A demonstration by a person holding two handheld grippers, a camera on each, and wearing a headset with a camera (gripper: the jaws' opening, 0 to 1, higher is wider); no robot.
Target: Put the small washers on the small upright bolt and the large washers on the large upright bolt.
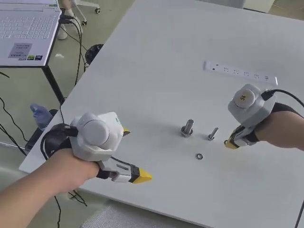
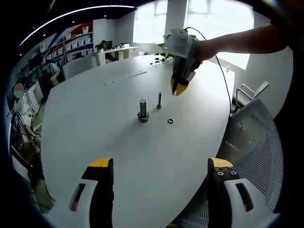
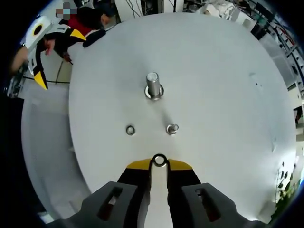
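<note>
The large bolt [image 1: 187, 128] stands upright on the white table [image 1: 156, 57], with a wider ring around its base. Just right of it stands the small bolt [image 1: 213, 134]. In front of the two lies a loose washer [image 1: 199, 156]. My right gripper [image 1: 232, 144] hovers low beside the small bolt, shut on a small washer [image 3: 160, 160] pinched between its yellow tips. In the right gripper view the small bolt [image 3: 172, 128] sits just ahead of those tips, with the large bolt [image 3: 153, 85] beyond. My left gripper [image 1: 134, 154] is open near the table's front left edge, holding nothing.
A white power strip [image 1: 240, 73] lies at the table's far right. A laptop [image 1: 26, 28] sits on a side stand to the left, with cables and a blue bottle [image 1: 40, 115] below it. A mesh chair [image 2: 251, 137] stands by the table's edge.
</note>
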